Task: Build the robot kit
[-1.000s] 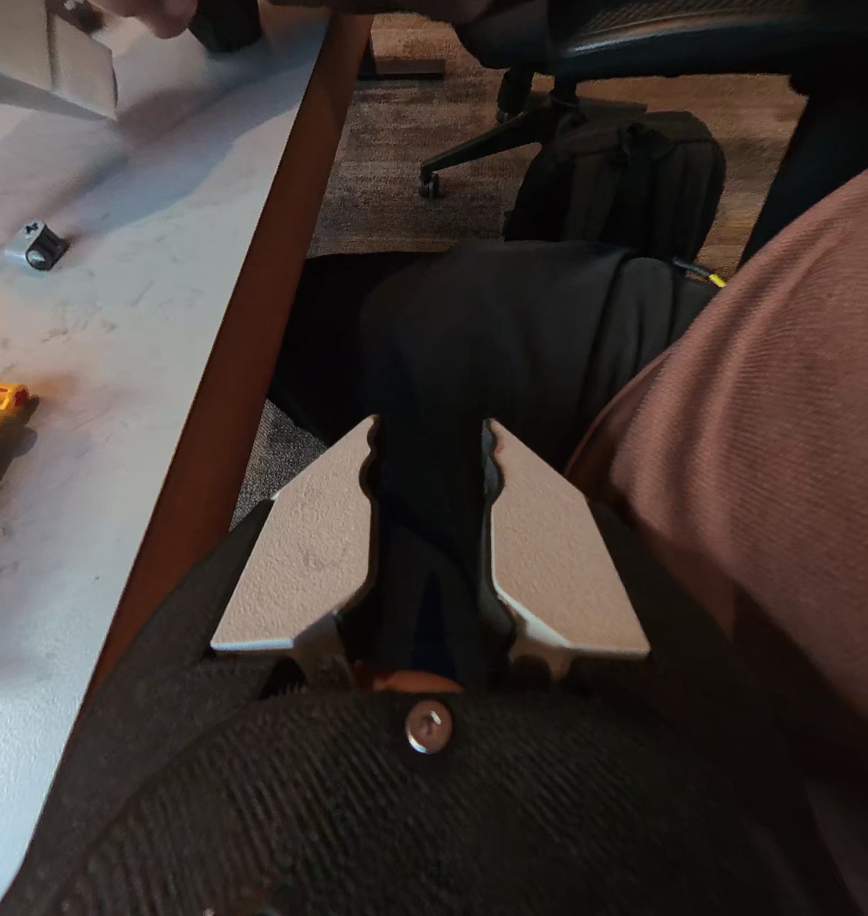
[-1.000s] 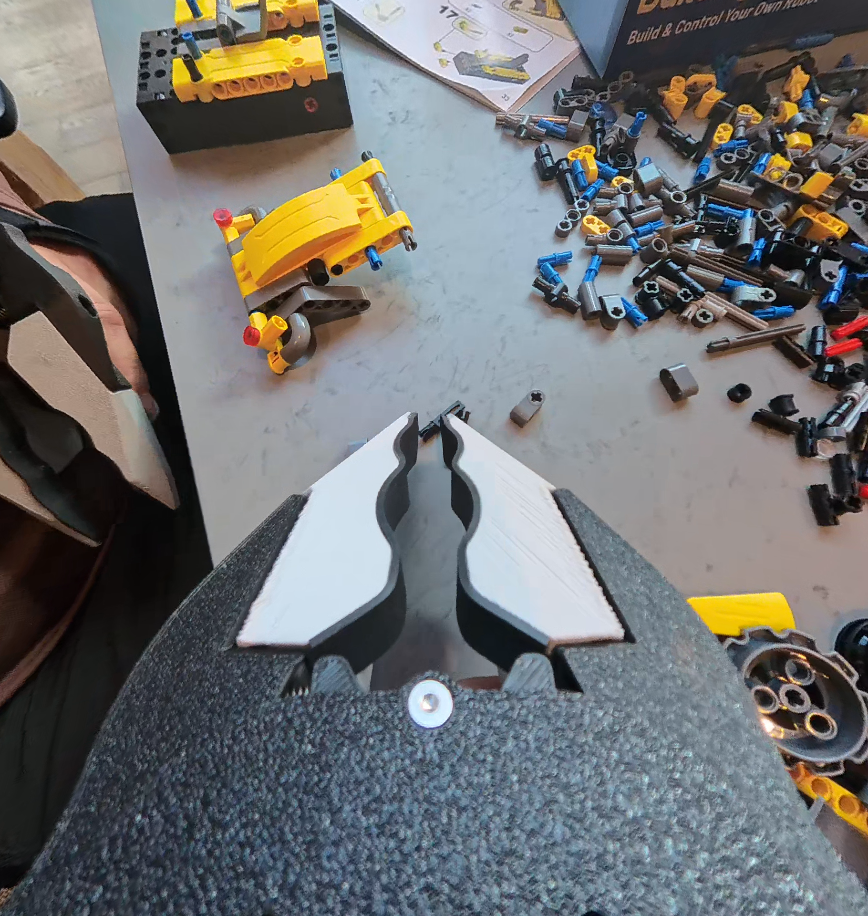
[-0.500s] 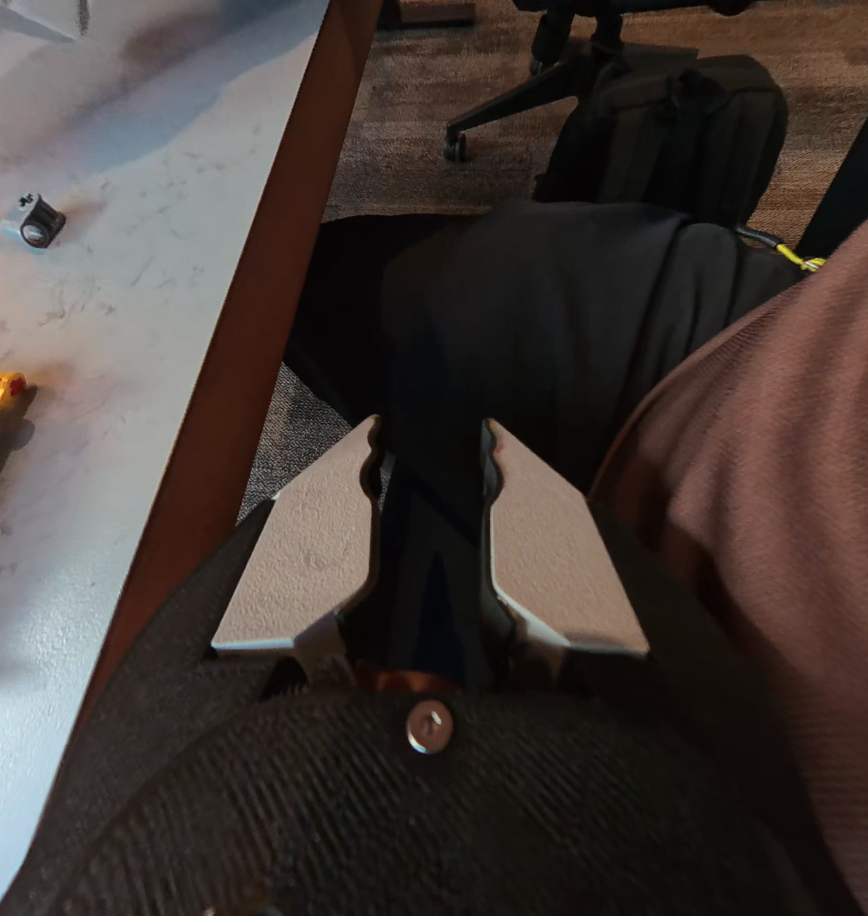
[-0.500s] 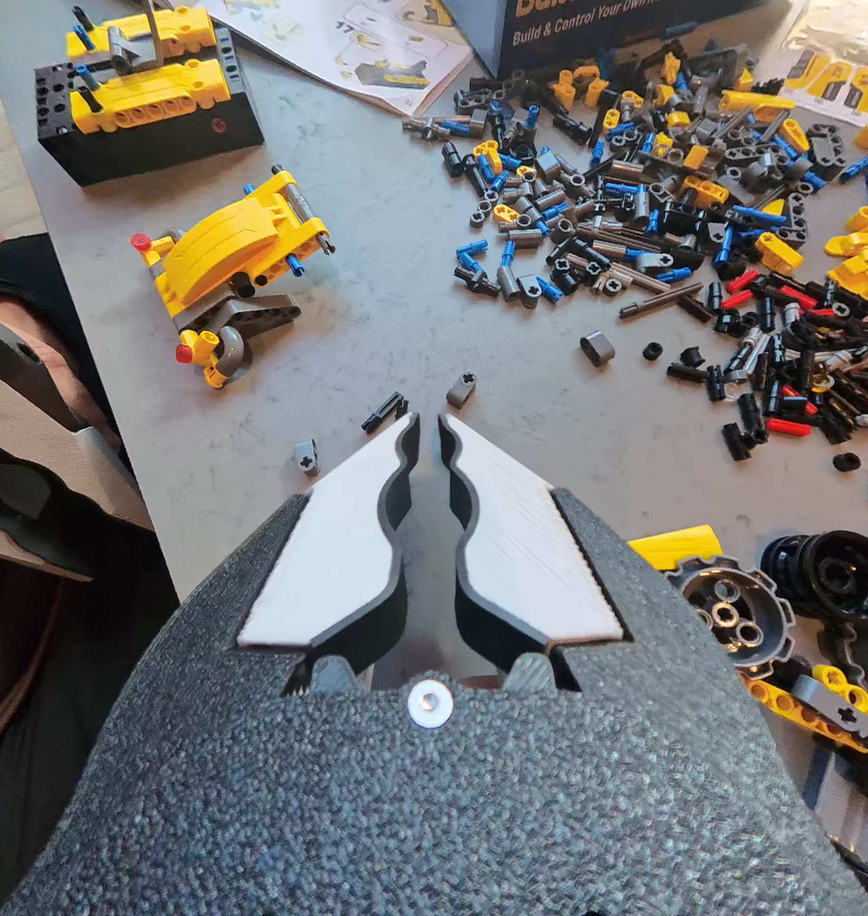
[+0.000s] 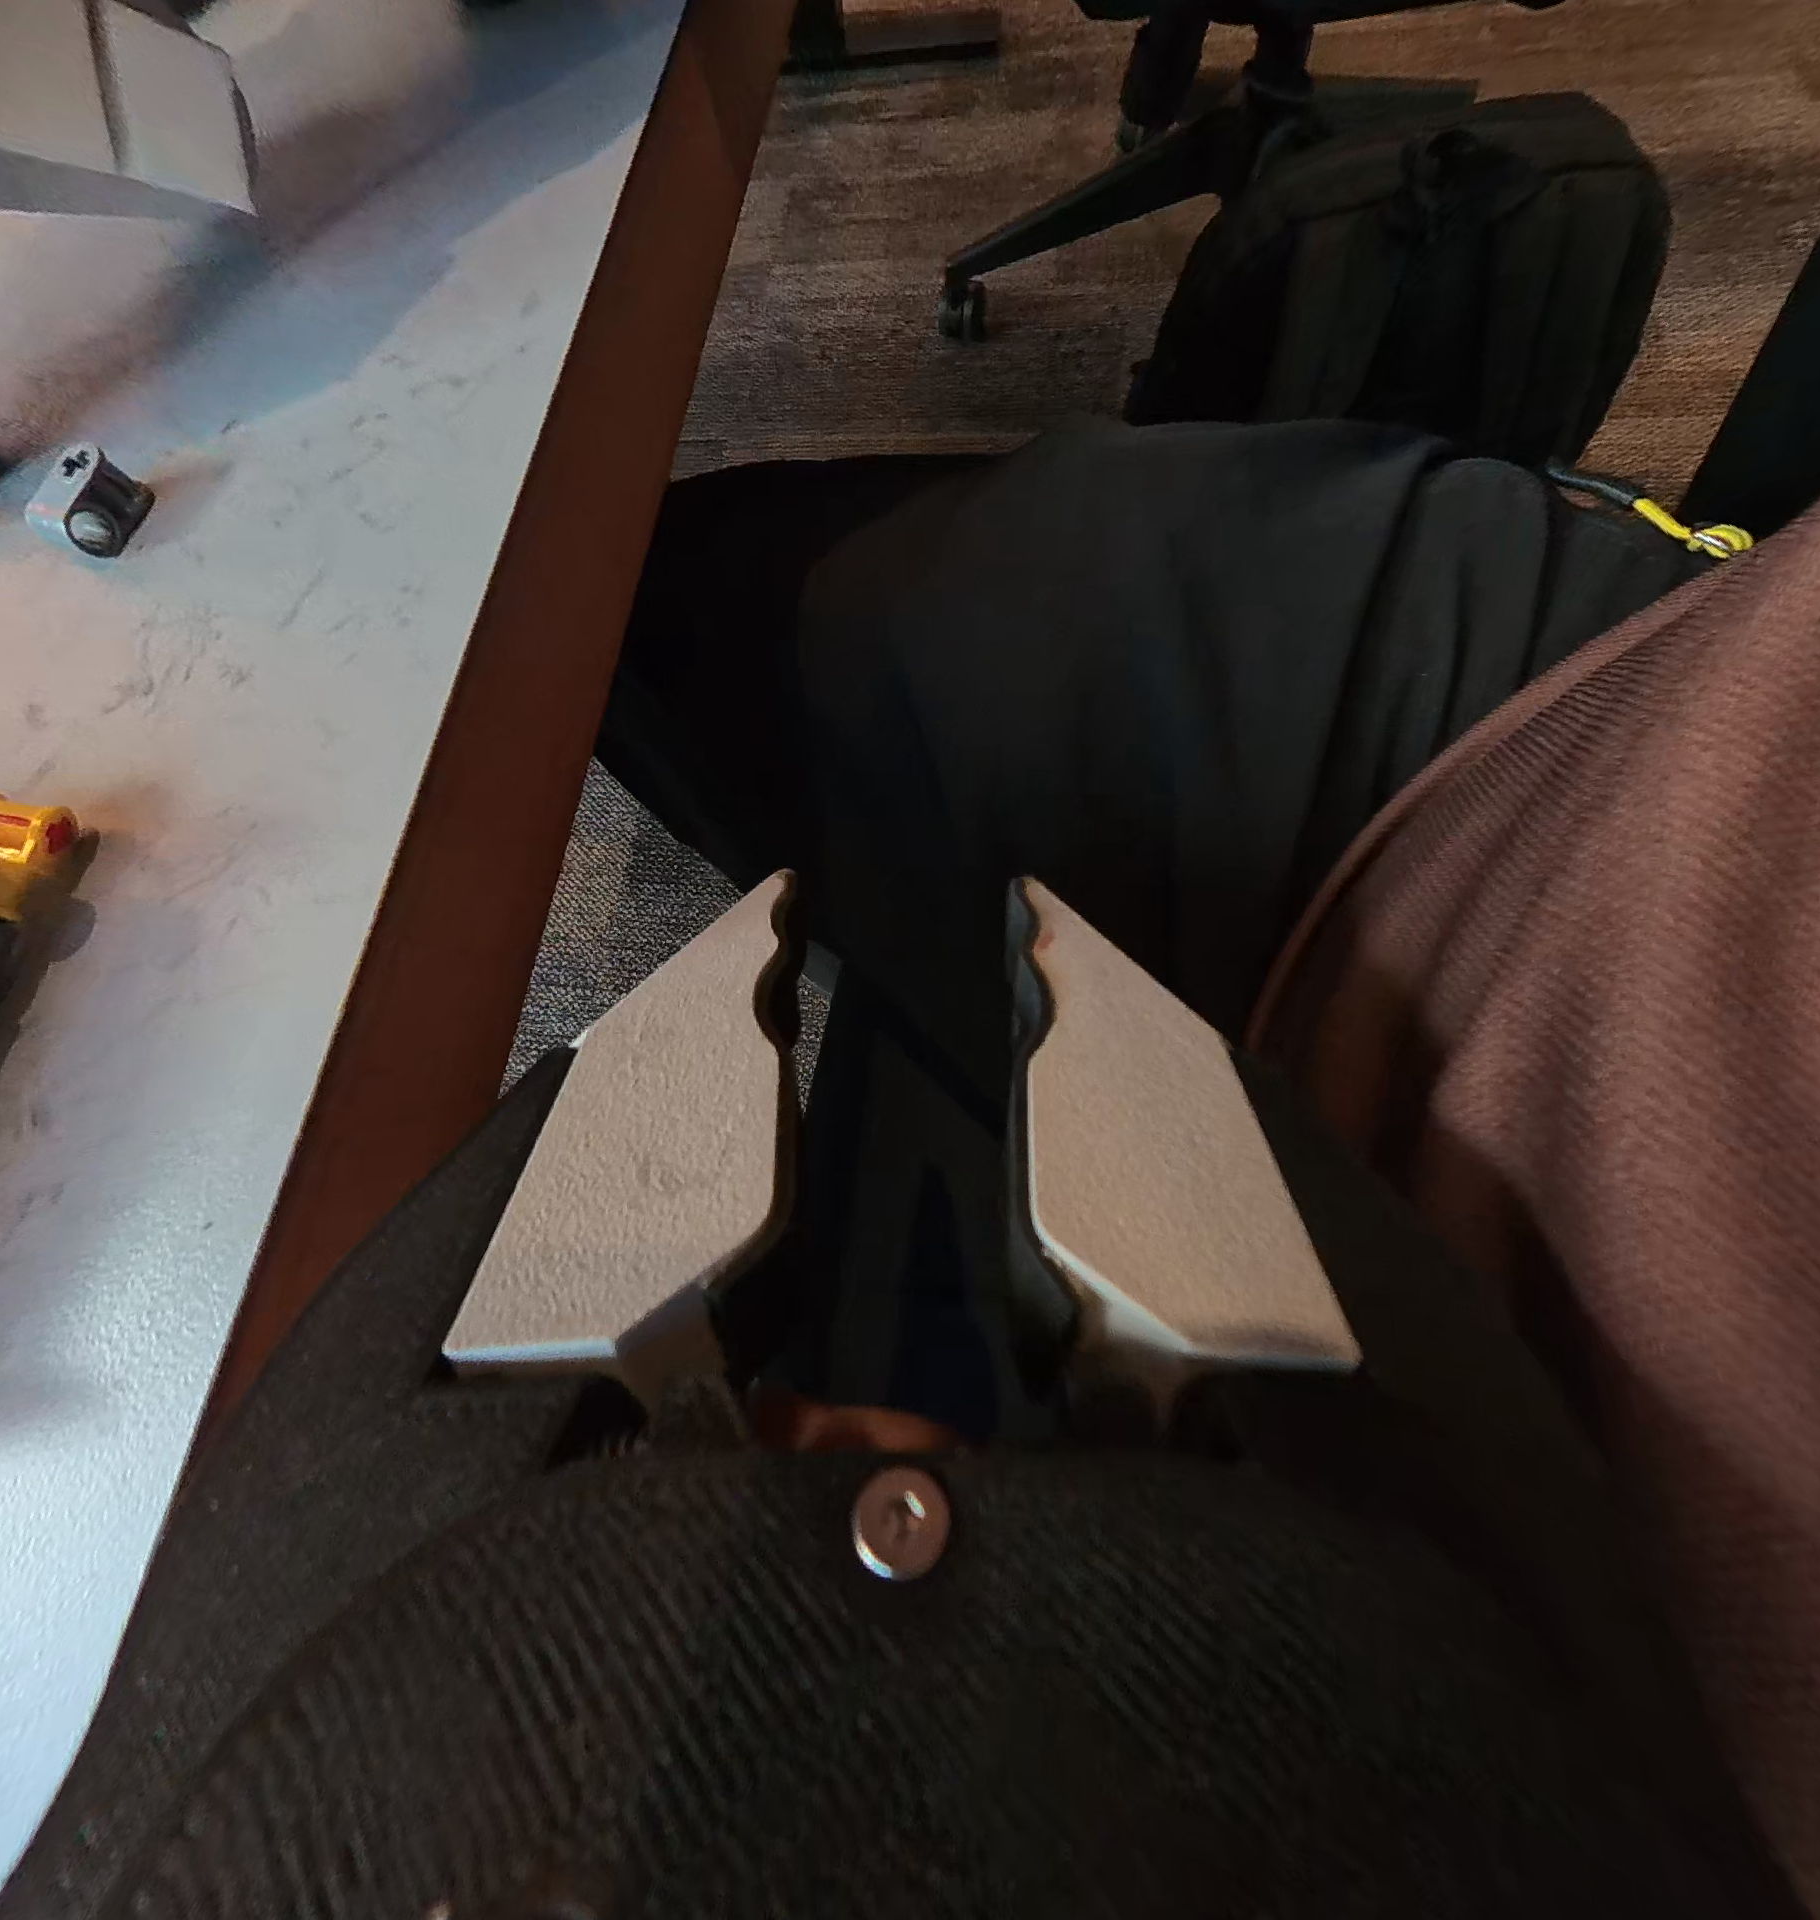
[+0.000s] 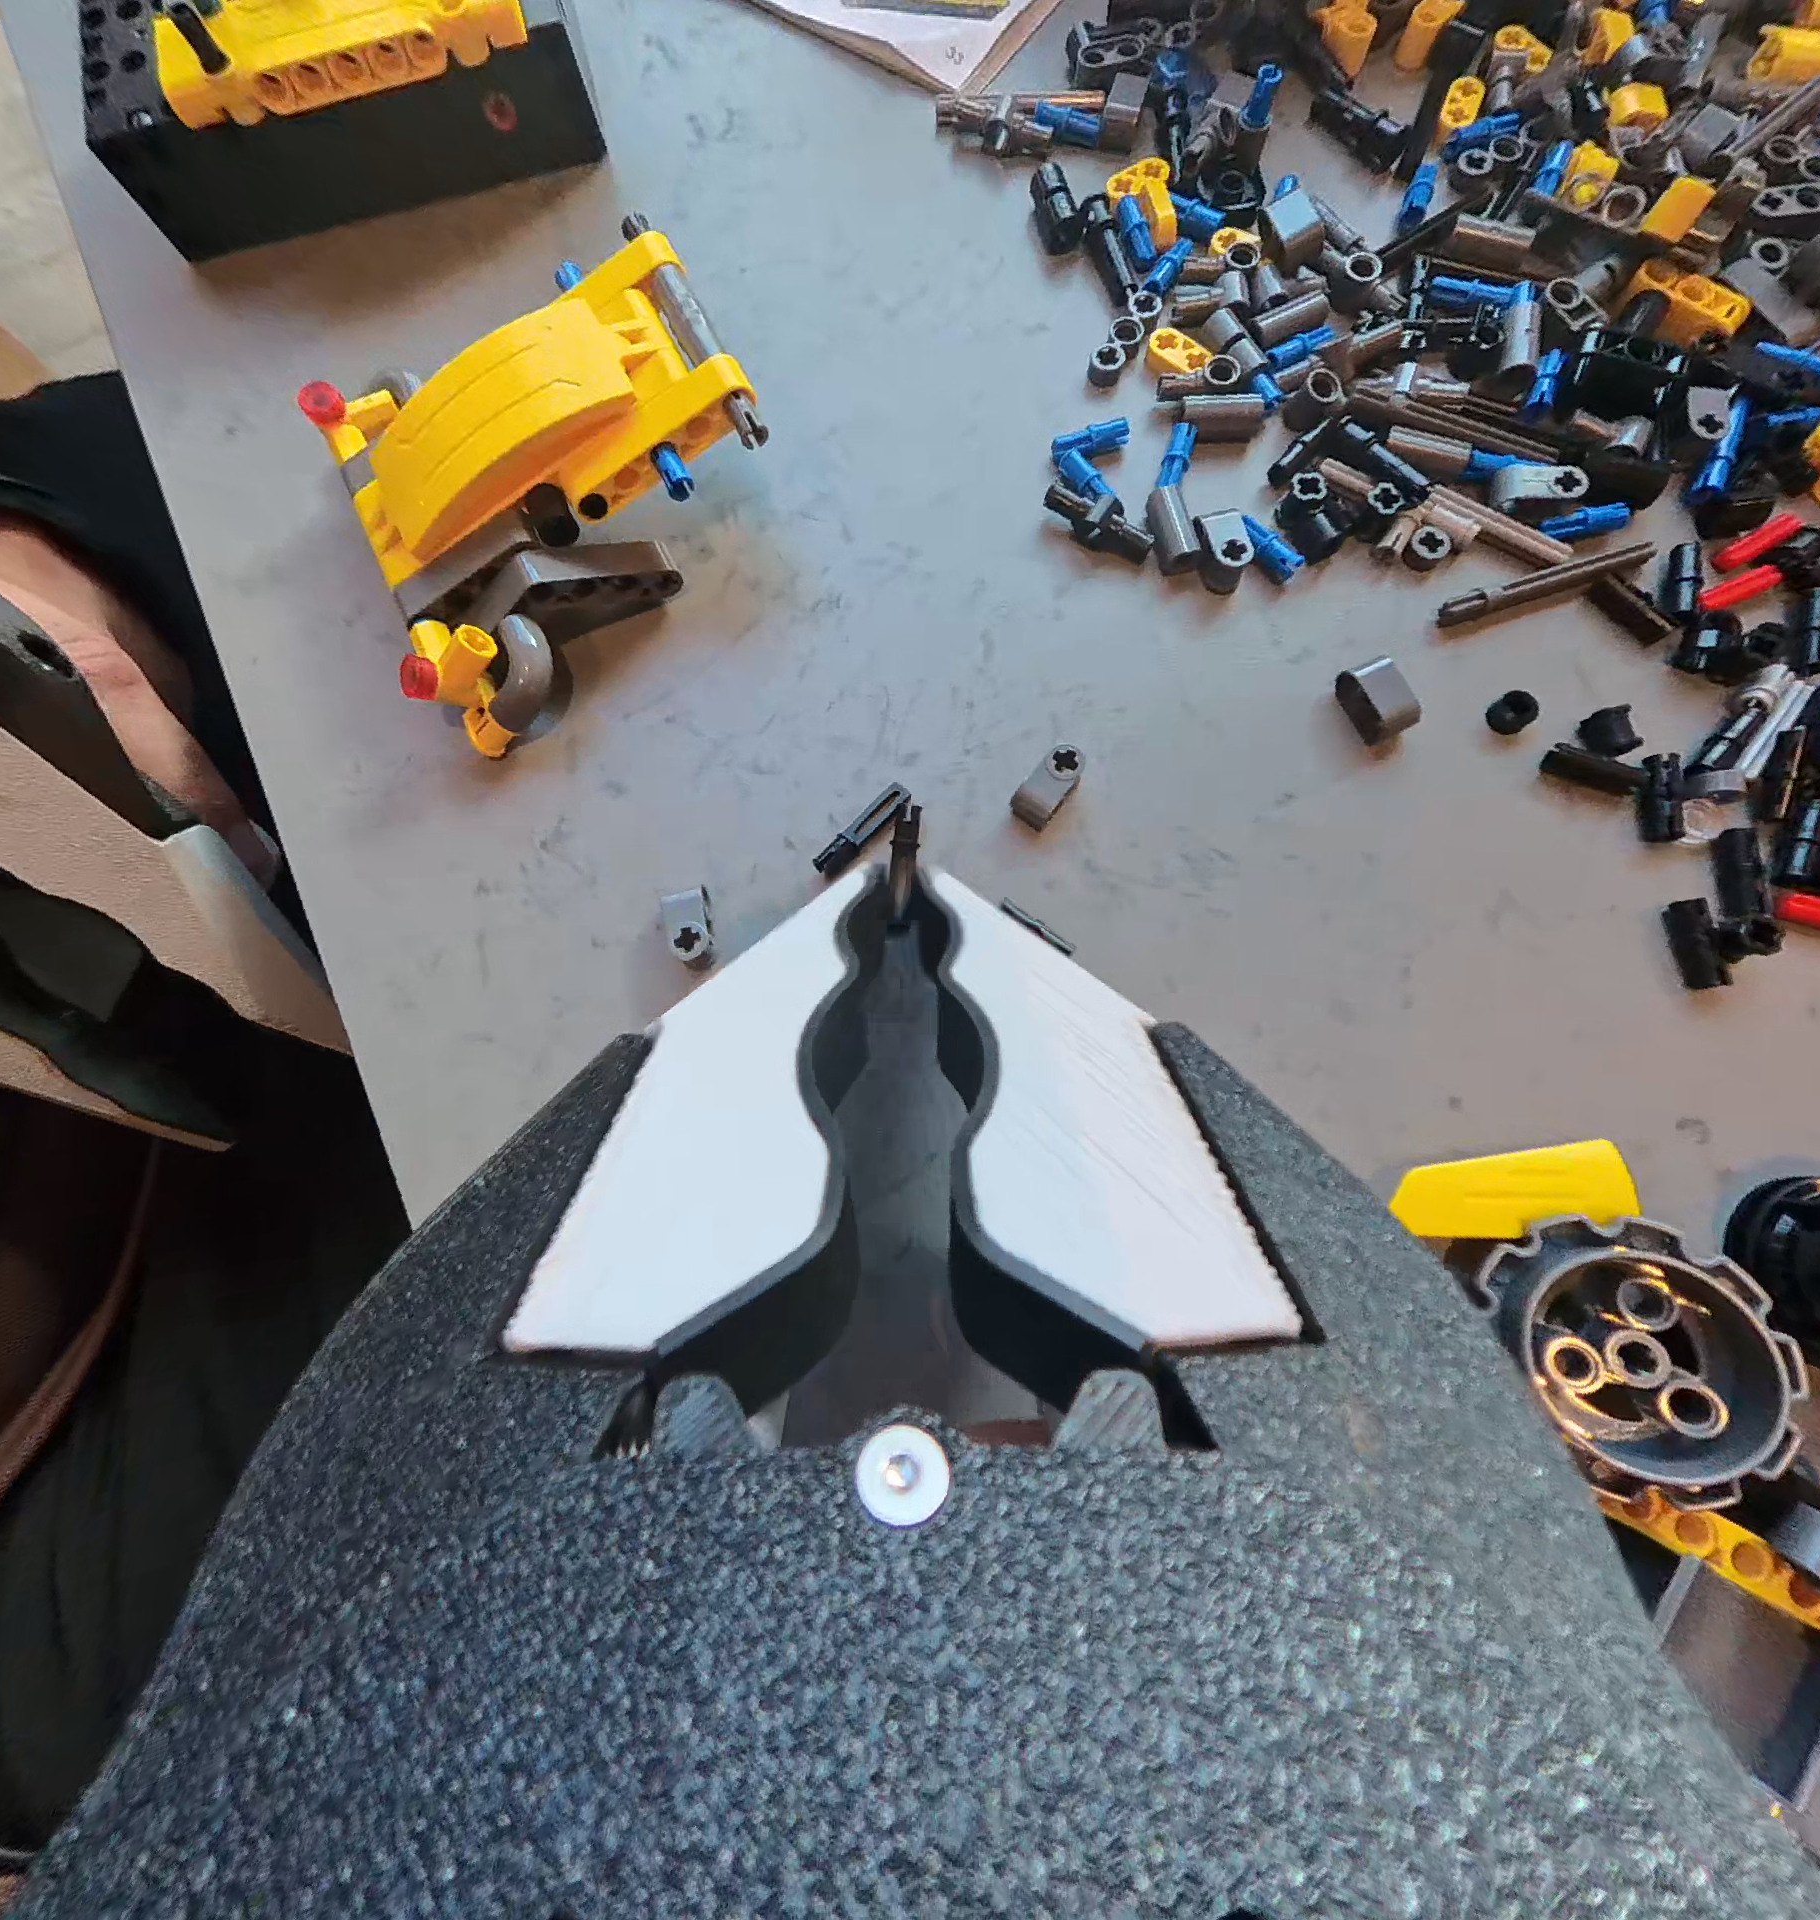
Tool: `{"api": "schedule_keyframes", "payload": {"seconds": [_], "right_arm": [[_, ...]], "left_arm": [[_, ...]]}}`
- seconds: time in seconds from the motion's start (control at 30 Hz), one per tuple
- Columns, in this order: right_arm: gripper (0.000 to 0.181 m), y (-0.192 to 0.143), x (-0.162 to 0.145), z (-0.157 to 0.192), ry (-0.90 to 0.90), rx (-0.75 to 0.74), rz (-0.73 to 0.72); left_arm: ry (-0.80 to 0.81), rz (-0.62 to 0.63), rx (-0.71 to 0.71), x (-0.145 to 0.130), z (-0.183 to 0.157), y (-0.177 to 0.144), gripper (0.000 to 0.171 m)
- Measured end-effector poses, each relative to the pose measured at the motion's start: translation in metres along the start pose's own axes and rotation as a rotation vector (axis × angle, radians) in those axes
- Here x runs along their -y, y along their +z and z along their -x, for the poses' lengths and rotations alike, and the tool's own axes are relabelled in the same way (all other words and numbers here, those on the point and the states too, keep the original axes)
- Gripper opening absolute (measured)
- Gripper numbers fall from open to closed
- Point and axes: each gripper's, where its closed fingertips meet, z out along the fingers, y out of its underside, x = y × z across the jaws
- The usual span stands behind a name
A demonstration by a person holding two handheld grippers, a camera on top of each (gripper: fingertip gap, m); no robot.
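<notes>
The right claw (image 6: 901, 878), parted half a second ago, has now pinched a small black pin (image 6: 903, 844) at its tips on the grey worktop (image 6: 885, 644). The left claw (image 5: 898, 894) hangs wide and empty off the worktop's edge, over a dark trouser leg (image 5: 1145, 644).

Left claw (image 5: 901, 894): grey wedge fingers, wavy inner edges, black ribbed housing, silver screw. Right claw (image 6: 901, 878): white fingers edged black, pebbled black housing. Person wears brownish-pink knit top (image 5: 1612, 1039), black trousers (image 5: 1145, 644).
</notes>
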Motion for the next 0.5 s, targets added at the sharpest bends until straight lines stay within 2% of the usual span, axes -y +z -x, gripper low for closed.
{"api": "schedule_keyframes", "payload": {"seconds": [0.27,0.4,0.5], "right_arm": [[0.001,-0.005,0.004,-0.001,-0.009,-0.033,-0.044],[0.001,-0.02,0.015,0.003,0.05,0.007,-0.136],[0.001,-0.036,0.031,0.01,0.11,0.073,-0.244]], "left_arm": [[0.022,-0.009,0.004,0.004,-0.003,-0.002,0.037],[0.025,-0.017,-0.004,0.008,-0.007,-0.006,0.036],[0.004,-0.063,-0.011,0.023,-0.009,-0.017,0.034]]}}
